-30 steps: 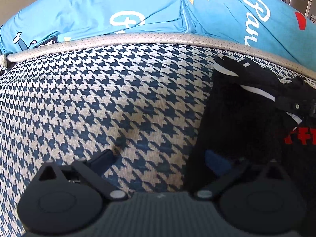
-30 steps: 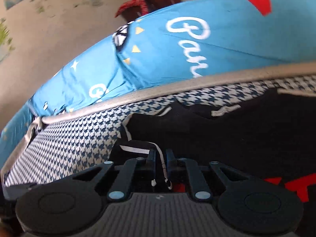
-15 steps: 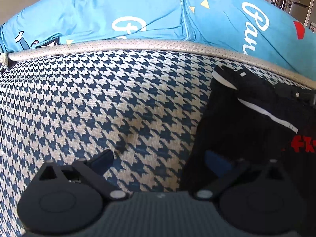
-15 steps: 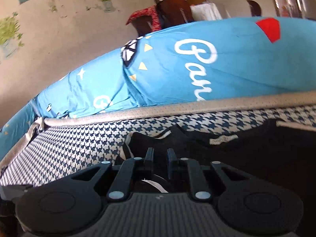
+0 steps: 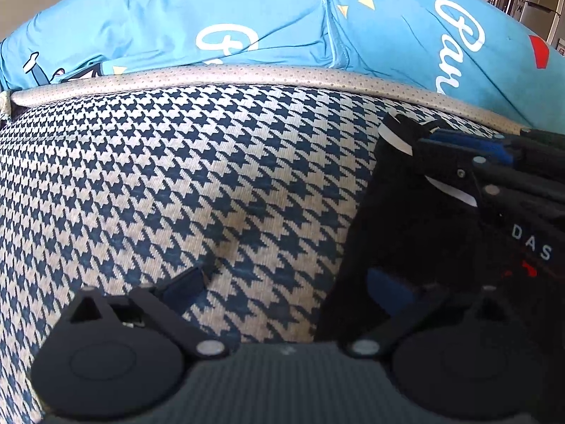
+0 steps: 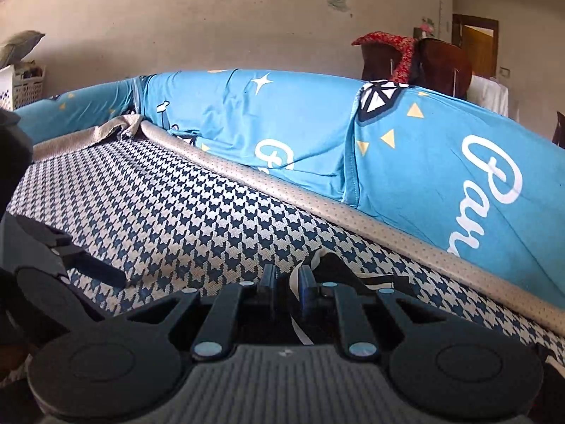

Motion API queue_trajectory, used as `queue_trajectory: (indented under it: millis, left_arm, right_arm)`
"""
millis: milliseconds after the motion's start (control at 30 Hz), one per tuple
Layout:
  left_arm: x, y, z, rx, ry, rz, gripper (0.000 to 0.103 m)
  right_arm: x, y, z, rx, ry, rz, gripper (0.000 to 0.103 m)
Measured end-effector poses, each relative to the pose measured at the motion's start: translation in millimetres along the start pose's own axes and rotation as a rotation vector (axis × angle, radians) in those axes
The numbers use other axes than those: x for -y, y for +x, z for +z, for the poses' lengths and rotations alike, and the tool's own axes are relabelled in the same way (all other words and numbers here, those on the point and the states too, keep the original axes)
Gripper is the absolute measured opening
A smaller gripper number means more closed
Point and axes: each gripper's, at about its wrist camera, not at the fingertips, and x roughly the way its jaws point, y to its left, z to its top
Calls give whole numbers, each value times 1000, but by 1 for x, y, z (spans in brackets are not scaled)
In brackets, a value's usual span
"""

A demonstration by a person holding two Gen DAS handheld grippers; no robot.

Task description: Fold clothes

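Right gripper [image 6: 287,288], bottom centre of the right wrist view: my jaws are nearly together, pinched on a black, white-striped edge of the black garment [image 5: 416,212]. The fabric bunches just past my fingertips.

Left gripper [image 5: 286,282], bottom of the left wrist view: jaws spread wide, nothing between them. One finger is over the houndstooth cushion [image 5: 194,176], the other over the garment's near edge at lower right.

Progress, as I judge it: a fold is under way, not finished. The garment lies along the right side of the left view with a corner lifted in my right gripper; white letters and a red mark show on it. I cannot tell how many folds are already made. The carried edge has yet to be laid down and smoothed.

Beyond, a beige piped edge [image 5: 247,74] and a blue printed cover [image 5: 247,10] across the upper frame. Far upper right, a dark wooden chair [image 6: 441,67] with a red cloth over it. Nothing lies on the cushion ahead.
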Motion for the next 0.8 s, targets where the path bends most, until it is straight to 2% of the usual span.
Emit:
queue_trajectory:
  millis: [300, 800]
  left_arm:
    - [2, 3, -1, -6, 9, 10, 103]
    - [2, 4, 0, -11, 13, 14, 103]
  right_arm:
    - [-3, 21, -8, -6, -136, -18, 15]
    - [-10, 28, -9, 20, -243, 3, 15]
